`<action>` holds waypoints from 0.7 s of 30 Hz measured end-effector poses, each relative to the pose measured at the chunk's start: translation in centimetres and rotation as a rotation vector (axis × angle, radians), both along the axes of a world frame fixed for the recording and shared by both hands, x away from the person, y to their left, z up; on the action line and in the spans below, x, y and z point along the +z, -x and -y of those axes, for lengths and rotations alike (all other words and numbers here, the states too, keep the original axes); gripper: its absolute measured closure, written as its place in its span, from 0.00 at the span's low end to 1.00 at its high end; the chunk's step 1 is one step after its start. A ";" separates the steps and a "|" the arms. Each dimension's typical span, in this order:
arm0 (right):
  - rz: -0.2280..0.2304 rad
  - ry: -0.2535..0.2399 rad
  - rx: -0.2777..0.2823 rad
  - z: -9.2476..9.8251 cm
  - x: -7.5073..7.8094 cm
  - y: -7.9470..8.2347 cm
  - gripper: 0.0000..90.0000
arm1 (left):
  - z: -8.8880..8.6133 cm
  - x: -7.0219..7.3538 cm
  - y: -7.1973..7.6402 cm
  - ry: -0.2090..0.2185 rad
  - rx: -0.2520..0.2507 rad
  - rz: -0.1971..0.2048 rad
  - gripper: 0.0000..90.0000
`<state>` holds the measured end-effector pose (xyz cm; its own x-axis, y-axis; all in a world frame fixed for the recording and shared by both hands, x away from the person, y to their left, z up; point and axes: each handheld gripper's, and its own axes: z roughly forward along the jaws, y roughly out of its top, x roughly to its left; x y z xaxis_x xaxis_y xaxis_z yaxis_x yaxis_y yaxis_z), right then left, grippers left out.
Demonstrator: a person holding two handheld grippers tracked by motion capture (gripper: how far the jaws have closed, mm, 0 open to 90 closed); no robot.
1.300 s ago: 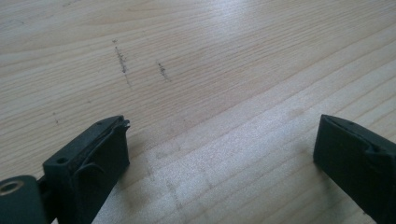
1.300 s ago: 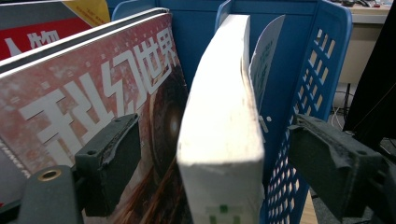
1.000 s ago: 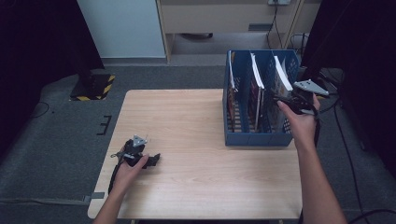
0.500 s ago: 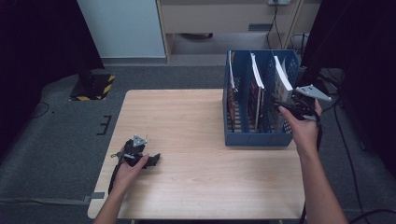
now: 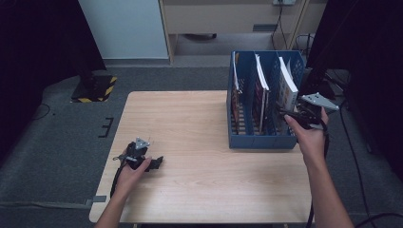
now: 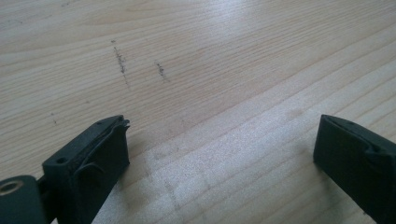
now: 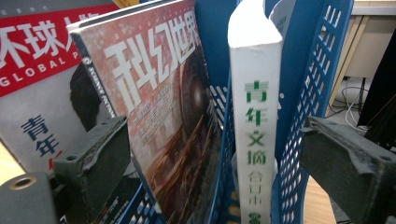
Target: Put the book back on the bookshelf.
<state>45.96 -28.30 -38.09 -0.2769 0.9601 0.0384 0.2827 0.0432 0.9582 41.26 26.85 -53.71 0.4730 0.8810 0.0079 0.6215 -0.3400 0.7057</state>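
**Blue file rack with three slots, one read in each**

So the blue magazine rack (image 5: 259, 137) sits right of centre in the high view, on the right half of the wooden table (image 5: 190, 190). It's got three upright slots, each holding something standing on edge: a magazine with a red cover (image 5: 235, 90) in the leftmost slot, a dark reddish magazine (image 5: 260, 90) in the middle, and a thick white-spined book (image 5: 286, 88) in the rightmost.

The right gripper (image 5: 291, 114) is up against the rack's right front corner, jaws spread wide, grasping nothing. In the right gripper view the white book's spine (image 7: 254, 121) with green characters stands between the jaws, a bit right of centre, not touched by either, with the reddish magazine (image 7: 163, 116) to its left.

The left gripper (image 5: 153, 164) is down at the lower left, resting low on the table. Its own view shows both jaws released and wide apart over bare wood with a few dark scuff marks (image 6: 122, 63) in the upper left
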 end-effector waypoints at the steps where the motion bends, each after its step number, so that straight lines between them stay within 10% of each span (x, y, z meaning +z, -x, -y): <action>1: 0.000 -0.002 0.001 0.0 -0.1 0.2 0.10 | 0.0 0.0 0.0 0.000 0.000 0.000 0.03; 21: -0.020 -0.001 0.086 -2.6 -1.9 3.0 0.05 | 0.0 0.0 0.0 0.000 0.001 -0.001 0.02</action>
<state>42.97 -25.74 -39.96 -0.3571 0.9329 0.0462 0.2971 0.0666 0.9525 41.26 26.81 -53.72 0.4722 0.8815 0.0076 0.6225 -0.3396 0.7051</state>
